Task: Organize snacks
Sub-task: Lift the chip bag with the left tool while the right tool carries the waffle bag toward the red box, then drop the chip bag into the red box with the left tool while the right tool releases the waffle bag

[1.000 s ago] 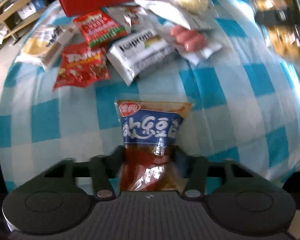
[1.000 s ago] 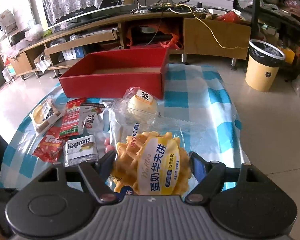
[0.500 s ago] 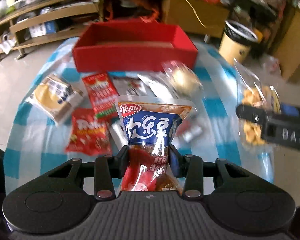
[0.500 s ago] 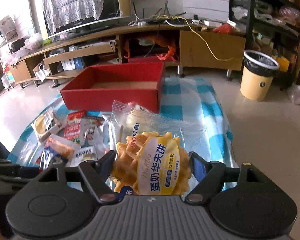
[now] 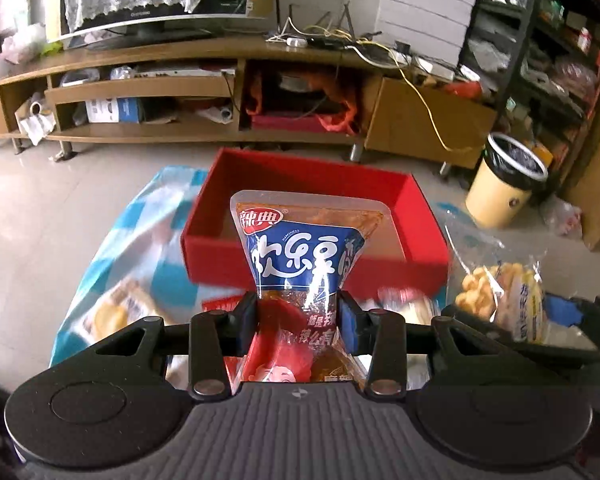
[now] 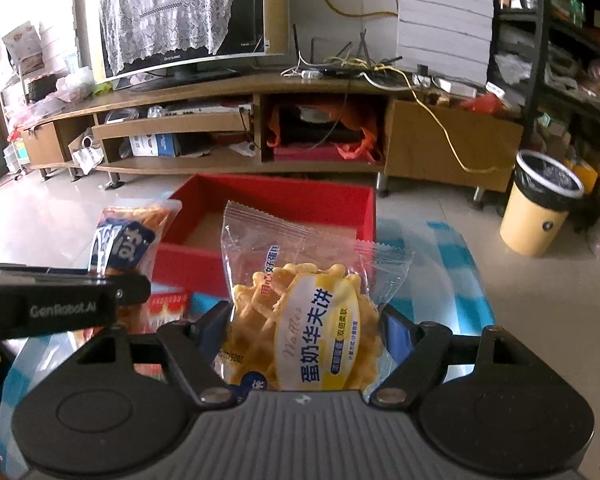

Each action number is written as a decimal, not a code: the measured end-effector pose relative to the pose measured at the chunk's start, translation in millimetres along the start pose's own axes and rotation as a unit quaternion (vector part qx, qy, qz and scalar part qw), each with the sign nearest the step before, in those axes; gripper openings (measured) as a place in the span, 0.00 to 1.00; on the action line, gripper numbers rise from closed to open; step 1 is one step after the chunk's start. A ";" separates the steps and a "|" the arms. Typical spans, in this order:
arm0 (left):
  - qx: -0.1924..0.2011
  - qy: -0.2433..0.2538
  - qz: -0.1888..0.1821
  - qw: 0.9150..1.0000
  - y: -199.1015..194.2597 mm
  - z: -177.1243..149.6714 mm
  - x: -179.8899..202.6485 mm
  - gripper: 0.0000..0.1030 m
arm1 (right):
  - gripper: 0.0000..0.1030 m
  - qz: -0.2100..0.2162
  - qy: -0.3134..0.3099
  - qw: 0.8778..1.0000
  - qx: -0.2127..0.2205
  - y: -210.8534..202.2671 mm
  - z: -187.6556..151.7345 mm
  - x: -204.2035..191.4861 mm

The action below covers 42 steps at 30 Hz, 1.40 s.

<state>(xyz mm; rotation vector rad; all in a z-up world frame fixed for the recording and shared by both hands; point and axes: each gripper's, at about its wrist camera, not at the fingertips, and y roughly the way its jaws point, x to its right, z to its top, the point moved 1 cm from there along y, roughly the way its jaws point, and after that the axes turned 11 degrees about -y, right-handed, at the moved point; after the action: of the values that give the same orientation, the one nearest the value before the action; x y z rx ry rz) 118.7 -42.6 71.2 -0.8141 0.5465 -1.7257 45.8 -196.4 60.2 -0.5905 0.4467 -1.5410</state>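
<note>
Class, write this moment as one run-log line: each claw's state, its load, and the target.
left claw: shut on spicy snack pouch | right claw: shut on waffle pack | target: red box, nothing visible inside

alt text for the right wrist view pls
The right gripper is shut on a clear-wrapped waffle pack, held up before an open red box on a blue-checked cloth. At left, the left gripper holds a blue-and-orange snack pouch.
</note>
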 end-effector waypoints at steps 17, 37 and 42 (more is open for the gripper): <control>0.015 0.005 0.036 0.999 73.9 59.0 11.9 0.48 | 0.72 -0.023 0.017 1.000 0.006 83.7 61.6 24.8; -0.019 0.025 0.101 0.994 143.4 63.4 10.0 0.58 | 0.73 -0.011 0.027 0.998 -0.051 183.3 62.0 36.5; -0.016 0.031 0.116 0.993 144.0 62.5 10.9 0.64 | 0.73 -0.010 0.021 0.998 -0.066 192.2 57.7 33.4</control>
<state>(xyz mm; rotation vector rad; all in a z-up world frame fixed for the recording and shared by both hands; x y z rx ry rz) 255.6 -93.1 12.7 -0.6921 0.6857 -1.5358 232.9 -237.0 -8.6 -0.6671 0.5787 -1.5536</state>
